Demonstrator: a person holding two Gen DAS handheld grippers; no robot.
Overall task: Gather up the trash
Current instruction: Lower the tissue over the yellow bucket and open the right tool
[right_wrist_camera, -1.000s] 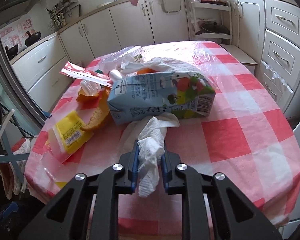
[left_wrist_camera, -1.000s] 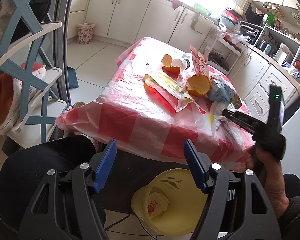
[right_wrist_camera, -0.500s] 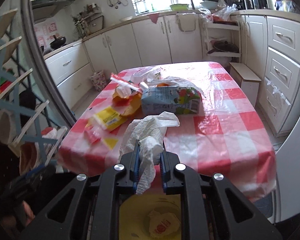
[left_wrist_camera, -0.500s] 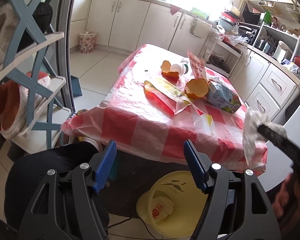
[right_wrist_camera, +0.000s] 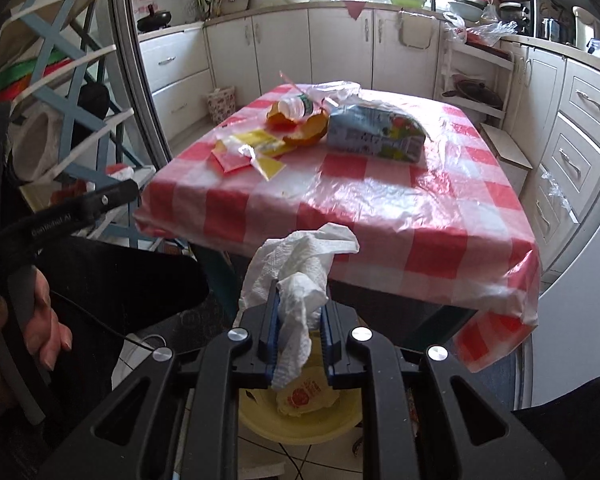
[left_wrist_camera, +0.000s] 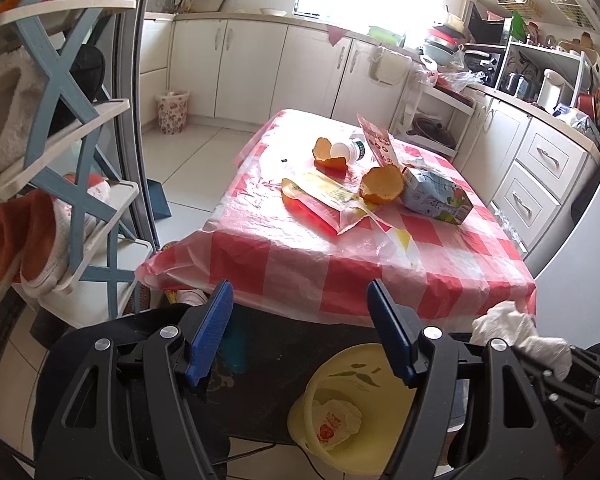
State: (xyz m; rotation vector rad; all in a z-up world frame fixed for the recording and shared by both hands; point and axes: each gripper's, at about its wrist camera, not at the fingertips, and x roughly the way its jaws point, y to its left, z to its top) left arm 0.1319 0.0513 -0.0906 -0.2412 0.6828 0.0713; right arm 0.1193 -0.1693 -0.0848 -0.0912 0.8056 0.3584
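Tissue, crumpled and white, is pinched between the blue pads of the right tongs, which are nearly closed on it, its loose end dangling over the yellow bin on the floor just off the near edge of the worktop. A printed wrapper already lies in the bin. Releasing well probably means bringing the tongs squarely over the bin's mouth and low enough that the light paper cannot drift onto the floor, then parting the pads fully so the tissue does not cling.

In the left wrist view the left tongs are spread wide and hold nothing, poised level in front of the worktop and above the bin. The right tongs point forward and slightly down. A hand grips the left tool's handle at the left of the right wrist view.

Left on the checked cloth are a milk carton, orange peel, a small bottle and a yellow packet.
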